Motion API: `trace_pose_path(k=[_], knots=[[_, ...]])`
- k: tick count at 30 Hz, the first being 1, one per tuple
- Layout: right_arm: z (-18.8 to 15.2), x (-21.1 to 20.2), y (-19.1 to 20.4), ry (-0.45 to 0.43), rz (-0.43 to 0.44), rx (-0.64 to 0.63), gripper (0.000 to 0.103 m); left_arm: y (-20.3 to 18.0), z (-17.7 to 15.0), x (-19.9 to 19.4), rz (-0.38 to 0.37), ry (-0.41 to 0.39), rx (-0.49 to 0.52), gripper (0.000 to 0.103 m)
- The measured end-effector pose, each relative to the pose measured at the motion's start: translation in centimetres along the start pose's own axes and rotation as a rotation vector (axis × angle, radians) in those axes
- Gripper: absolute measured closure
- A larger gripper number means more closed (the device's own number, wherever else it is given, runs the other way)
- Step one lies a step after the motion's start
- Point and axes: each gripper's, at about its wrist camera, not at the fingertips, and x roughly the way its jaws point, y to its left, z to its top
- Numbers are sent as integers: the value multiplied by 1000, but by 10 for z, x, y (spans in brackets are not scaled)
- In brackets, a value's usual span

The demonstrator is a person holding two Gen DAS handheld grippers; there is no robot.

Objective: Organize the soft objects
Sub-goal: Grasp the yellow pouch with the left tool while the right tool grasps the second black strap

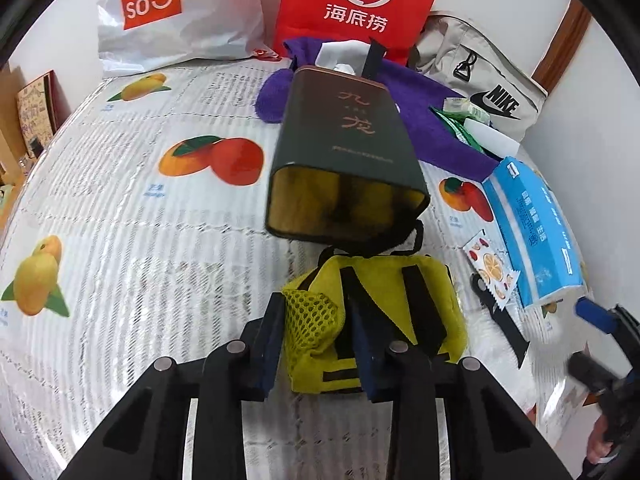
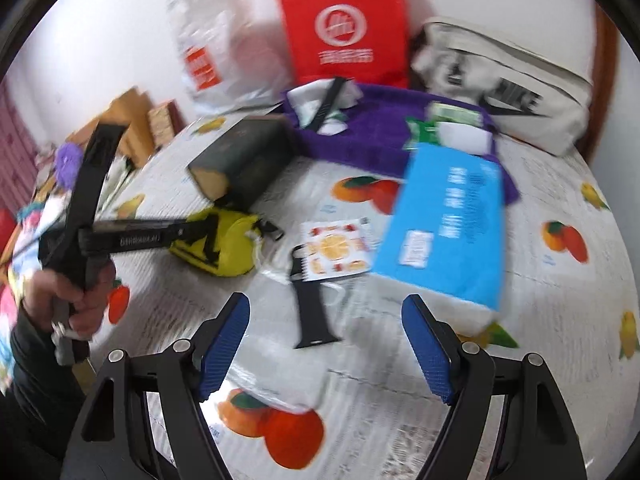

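- Nearest our left gripper sits the yellow pouch: our jaws are narrowed onto its mesh corner, one finger on each side of the bunched netting, so we hold it pinched there while the rest of the pouch lies on the fruit-print table cover.
- Just ahead of those jaws, touching the pouch's far edge, lies the dark box on its side, its open yellow-lined mouth facing us.
- Left of the left jaws the cover runs bare to its rounded edge, which gives us open room on that side.
- Right of the left jaws things crowd: a black strap, a fruit-print sachet lying over its upper end, and the blue tissue pack beyond.
- Our right gripper hovers with jaws spread wide, nothing between them; the view is blurred.
- Straight ahead of the right jaws lies the black strap, with the sachet and tissue pack past it; bare cover lies directly under the fingers.
- Far ahead, a purple towel spreads behind the box, carrying small green and white packets.
- Along the back edge stand a white Miniso bag, a red bag and a beige Nike bag against the wall.
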Motion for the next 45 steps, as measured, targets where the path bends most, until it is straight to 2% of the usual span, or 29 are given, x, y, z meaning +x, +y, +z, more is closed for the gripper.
trace_pose_path(k=[3, 7, 9, 10, 12, 16, 22, 25, 27, 29, 31, 36, 41, 45], knots=[[-5, 19, 5, 32, 20, -16, 48, 2, -5, -4, -4, 5, -1, 73], [-9, 44, -1, 72, 49, 27, 55, 2, -11, -6, -3, 1, -1, 73], [-9, 49, 0, 57, 36, 15, 59, 2, -11, -7, 0, 1, -5, 72], [-9, 51, 2, 44, 21, 0, 68, 2, -12, -7, 3, 0, -6, 72], [-7, 55, 6, 38, -19, -39, 80, 1, -12, -7, 8, -1, -5, 72], [-5, 48, 8, 53, 10, -40, 82, 1, -12, -7, 9, -1, -5, 71], [-12, 47, 15, 100, 3, -65, 81, 1, -12, -7, 8, 1, -7, 71], [-7, 51, 16, 97, 18, -56, 74, 0, -12, -8, 8, 5, -4, 71], [-5, 56, 18, 89, 8, -62, 73, 0, -12, -8, 9, 5, -5, 71], [-5, 59, 22, 69, -18, -98, 80, 1, -12, -8, 8, 4, -6, 71], [-5, 58, 23, 62, -14, -104, 82, 2, -12, -8, -3, 3, -17, 72], [-7, 32, 24, 51, 23, -93, 82, 2, -15, -12, -9, -2, -23, 74], [-26, 12, 19, 69, 45, -57, 82, 2, -22, -20, -11, -7, -31, 76], [-38, -4, 9, 48, 60, -29, 82, 1, -26, -21, -8, -7, -34, 76]])
